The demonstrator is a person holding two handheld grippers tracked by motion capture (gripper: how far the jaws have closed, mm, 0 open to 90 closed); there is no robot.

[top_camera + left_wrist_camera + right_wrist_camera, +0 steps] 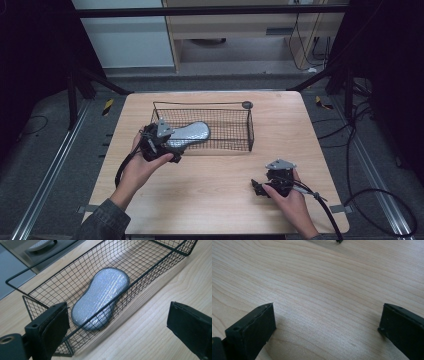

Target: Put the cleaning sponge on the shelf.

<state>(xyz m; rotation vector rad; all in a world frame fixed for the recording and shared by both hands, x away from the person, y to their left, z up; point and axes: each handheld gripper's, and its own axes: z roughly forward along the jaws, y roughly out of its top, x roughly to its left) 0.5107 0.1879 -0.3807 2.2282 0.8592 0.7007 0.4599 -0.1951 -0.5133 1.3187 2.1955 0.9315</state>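
With the left gripper (117,327) wide and empty beside the black wire basket (160,265), a careless withdrawal could snag its rim, dislodging the silver-grey peanut-shaped scouring pad (101,300) inside.

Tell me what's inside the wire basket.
The wire basket holds one silvery scrubbing pad, lying flat on the mesh floor toward one end, near the left gripper. Bare mesh elsewhere. Whatever lies beneath the pad is covered.
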